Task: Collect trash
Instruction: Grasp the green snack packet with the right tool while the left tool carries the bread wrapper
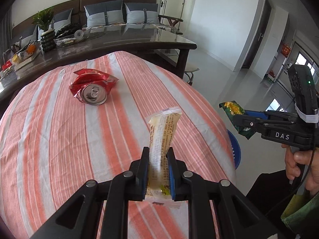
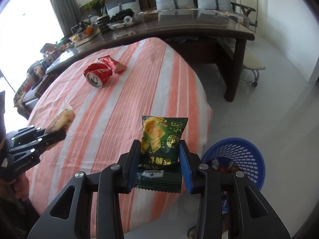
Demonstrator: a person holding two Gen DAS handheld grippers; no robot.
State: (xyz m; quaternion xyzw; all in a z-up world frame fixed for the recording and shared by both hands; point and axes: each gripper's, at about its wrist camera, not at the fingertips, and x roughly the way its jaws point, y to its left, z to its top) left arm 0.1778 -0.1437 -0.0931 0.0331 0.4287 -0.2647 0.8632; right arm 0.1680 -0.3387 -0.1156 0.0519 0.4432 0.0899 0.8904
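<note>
My left gripper (image 1: pixel 158 159) is shut on a pale yellow snack wrapper (image 1: pixel 162 131) and holds it above the striped tablecloth (image 1: pixel 59 139). It also shows at the left of the right wrist view (image 2: pixel 55 133) with the wrapper (image 2: pixel 60 120). My right gripper (image 2: pixel 159 155) is shut on a green cracker packet (image 2: pixel 161 137) near the table's right edge; it shows in the left wrist view (image 1: pixel 237 119). A crushed red can (image 1: pixel 91 88) lies on the cloth, also in the right wrist view (image 2: pixel 97 74), with a red wrapper (image 2: pixel 113 63) beside it.
A blue plastic basket (image 2: pixel 245 159) stands on the floor to the right of the table, with some trash inside. A dark glass-topped table (image 2: pixel 199 27) with a plant and clutter stands behind, then a sofa with cushions. A stool (image 2: pixel 253 65) stands at the right.
</note>
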